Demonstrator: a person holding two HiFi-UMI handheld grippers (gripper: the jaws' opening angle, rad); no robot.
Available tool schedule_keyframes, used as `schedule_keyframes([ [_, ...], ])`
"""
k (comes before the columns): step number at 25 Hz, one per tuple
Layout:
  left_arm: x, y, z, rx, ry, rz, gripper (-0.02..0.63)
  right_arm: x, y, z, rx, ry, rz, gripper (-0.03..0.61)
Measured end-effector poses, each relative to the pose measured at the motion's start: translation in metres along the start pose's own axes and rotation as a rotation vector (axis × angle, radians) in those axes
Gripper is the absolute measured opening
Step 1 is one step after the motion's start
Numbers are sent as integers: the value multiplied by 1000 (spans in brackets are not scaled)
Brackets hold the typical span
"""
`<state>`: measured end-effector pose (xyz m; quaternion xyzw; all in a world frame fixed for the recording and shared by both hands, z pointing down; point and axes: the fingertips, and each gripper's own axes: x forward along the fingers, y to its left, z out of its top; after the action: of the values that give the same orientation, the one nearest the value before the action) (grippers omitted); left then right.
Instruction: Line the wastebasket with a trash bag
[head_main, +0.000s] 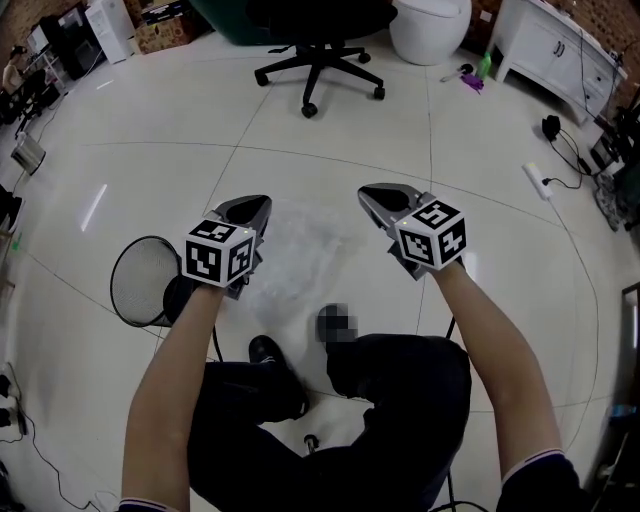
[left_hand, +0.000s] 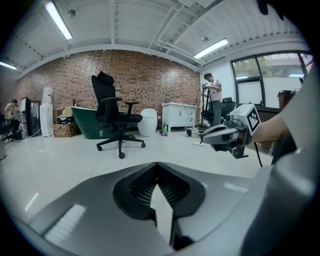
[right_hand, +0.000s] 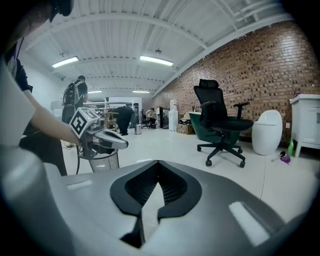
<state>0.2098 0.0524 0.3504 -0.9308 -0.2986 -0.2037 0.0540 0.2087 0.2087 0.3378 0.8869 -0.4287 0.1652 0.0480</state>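
Left tool (head_main: 258, 205): jaws pressed together.
Right tool (head_main: 371, 193): same.
Trash bag (head_main: 295, 250): between our tools.
Wastebasket (head_main: 138, 285): floor, beside left tool.

Floor: pale glossy tiles (head_main: 150, 120), thin joints, light glare streaks.
Far wall: bare red-brown brick (left_hand: 145, 75).
Ceiling: white, ribbed, exposed pipes; fluorescent tubes (left_hand: 59, 20) lit.
Windows: large dark-framed panes (left_hand: 260, 80) on the side wall, daylight outside.
Office chair: black, high-backed, five-star castor base (head_main: 320, 50), standing alone on open floor.
White rounded unit (head_main: 430, 28): just beside the chair, near the brick wall.
White cabinet (head_main: 555, 45): low, with doors, against the wall.
Green tub (left_hand: 85, 127): behind the chair.
Power strip (head_main: 537, 178): on the floor, black cable trailing.
Cardboard boxes (head_main: 165, 30): at the far edge.
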Motion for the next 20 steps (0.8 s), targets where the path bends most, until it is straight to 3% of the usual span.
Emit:
schedule_keyframes([
  [16,93,101,-123,-31,238,80,11,97,-70,-135,199,161,-69,3],
  [20,107,127,-157,-53,296,95,35,116,-80,-176,253,214,-86,43],
])
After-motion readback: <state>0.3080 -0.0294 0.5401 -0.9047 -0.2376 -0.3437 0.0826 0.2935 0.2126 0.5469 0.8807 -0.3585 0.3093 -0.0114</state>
